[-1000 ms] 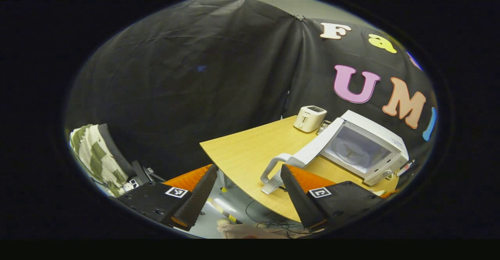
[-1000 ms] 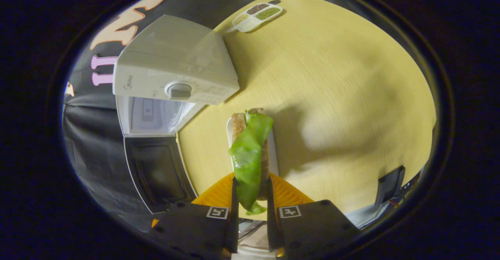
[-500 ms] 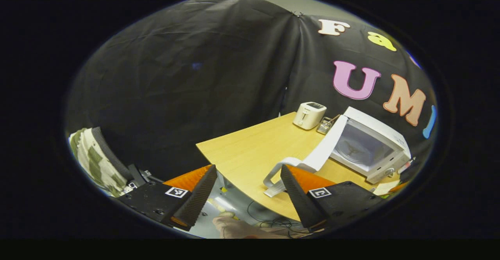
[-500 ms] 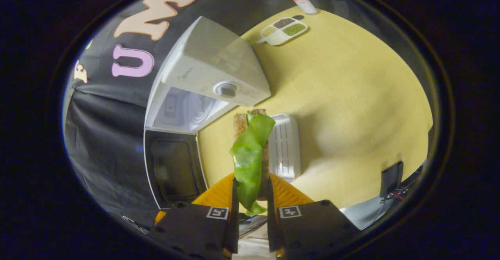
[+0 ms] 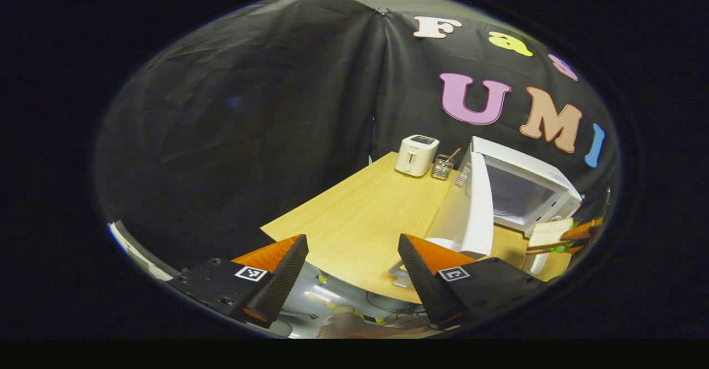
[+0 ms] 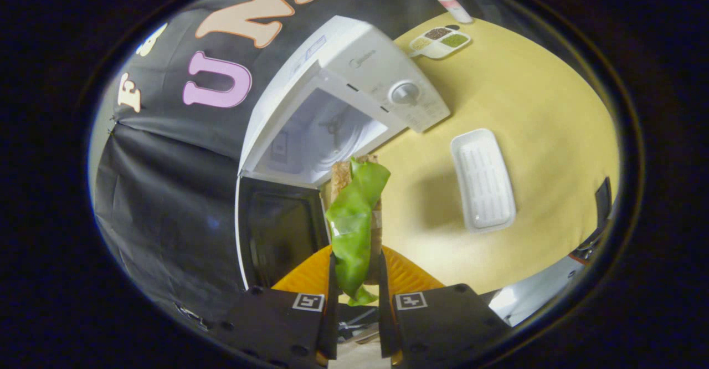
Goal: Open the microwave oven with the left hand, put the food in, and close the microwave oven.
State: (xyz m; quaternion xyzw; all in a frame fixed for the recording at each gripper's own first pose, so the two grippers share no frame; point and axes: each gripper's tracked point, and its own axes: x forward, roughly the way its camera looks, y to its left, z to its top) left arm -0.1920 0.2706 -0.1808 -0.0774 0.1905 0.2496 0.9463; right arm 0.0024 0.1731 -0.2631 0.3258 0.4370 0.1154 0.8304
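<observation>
Two fingers of the right gripper [image 6: 354, 286] are pinched on the sandwich [image 6: 354, 219], lettuce side showing, dead centre of the right gripper view just below the microwave [image 6: 332, 108] cavity. Door [image 6: 277, 230] hangs wide open at lower left. I'd go in level and low so the lettuce doesn't snag the frame. Empty white tray [image 6: 483, 180] sits on the table [image 6: 526, 92] to the right. Left gripper [image 5: 354, 264] is spread wide, holding nothing.
</observation>
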